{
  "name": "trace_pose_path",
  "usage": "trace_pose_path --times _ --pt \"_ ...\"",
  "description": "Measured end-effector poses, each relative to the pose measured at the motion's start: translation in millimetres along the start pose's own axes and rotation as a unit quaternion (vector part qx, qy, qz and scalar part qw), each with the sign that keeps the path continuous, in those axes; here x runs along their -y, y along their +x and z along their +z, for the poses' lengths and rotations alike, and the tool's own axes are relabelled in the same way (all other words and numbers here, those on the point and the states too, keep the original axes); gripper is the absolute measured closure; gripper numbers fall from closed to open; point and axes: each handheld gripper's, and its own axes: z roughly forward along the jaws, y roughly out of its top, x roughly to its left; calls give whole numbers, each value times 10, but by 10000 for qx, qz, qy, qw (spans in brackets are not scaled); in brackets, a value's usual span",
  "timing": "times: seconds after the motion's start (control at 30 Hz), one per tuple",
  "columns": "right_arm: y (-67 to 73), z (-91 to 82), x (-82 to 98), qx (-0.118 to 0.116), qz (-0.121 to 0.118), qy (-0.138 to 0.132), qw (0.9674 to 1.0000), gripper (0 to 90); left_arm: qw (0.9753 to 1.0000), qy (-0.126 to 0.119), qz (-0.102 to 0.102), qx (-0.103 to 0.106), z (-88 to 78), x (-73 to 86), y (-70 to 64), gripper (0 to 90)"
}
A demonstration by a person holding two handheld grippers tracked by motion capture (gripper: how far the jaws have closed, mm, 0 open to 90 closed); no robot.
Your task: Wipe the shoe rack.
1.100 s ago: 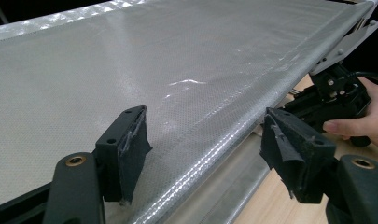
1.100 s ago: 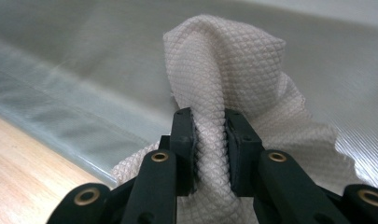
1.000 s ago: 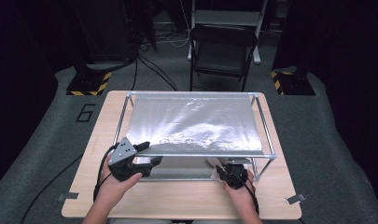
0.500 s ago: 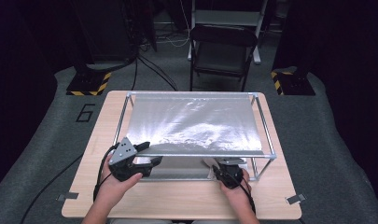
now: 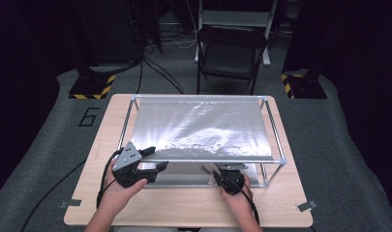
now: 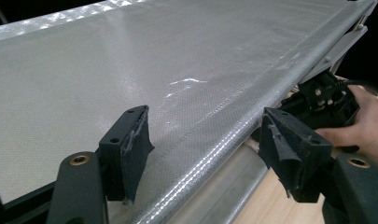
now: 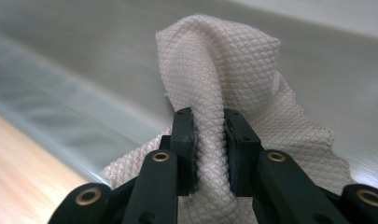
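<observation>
A silvery mesh sheet (image 5: 203,125) is stretched over a metal frame (image 5: 277,145) on a wooden table (image 5: 184,208). My left gripper (image 5: 157,158) is at the frame's near left side, open. In the left gripper view, the left gripper (image 6: 205,135) has its jaws wide apart on either side of the sheet's front edge (image 6: 233,135), and the pads are not pressing on it. My right gripper (image 5: 218,172) is low at the frame's near side, under the sheet's front edge. There the right gripper (image 7: 209,123) is shut on a bunched white waffle-weave cloth (image 7: 214,60).
A folding chair (image 5: 230,53) stands behind the table. Two black bases with yellow-black stripes (image 5: 93,87) sit on the grey floor at the far left and right. Tape strips (image 5: 306,206) lie at the table's near corners. Cables trail from both grippers.
My right gripper has slid a little to the left along the frame's near side, with the cloth still in it. The left gripper has stayed where it was.
</observation>
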Motion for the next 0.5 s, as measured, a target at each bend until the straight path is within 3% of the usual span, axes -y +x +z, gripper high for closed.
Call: trace_pose_path --times 0.03,0.1,0.13,0.2,0.23,0.3,0.37,0.5 --pt "-40 -31 19 100 248 -53 9996 760 10000 -3 -16 18 0 -2 5 337" --pt "-120 -60 34 13 494 -13 9988 761 10000 11 11 -37 6 -5 -3 337" --pt "-126 -18 30 267 343 64 9990 762 10000 36 27 -30 7 -7 -7 337" --pt "-15 62 -5 106 173 45 9998 762 10000 26 35 -60 10 -7 -13 337" --pt "79 90 -35 -289 235 20 9993 762 10000 33 30 -52 9 -7 -12 337" --pt "229 174 -73 -456 36 -43 9989 759 10000 24 41 -76 11 -7 -15 337" --pt "299 229 -95 -541 62 -19 9985 759 9999 37 63 -78 10 -8 -17 337" --pt "186 166 -68 -108 -38 71 9999 759 10000 35 62 -19 2 -4 -5 337"
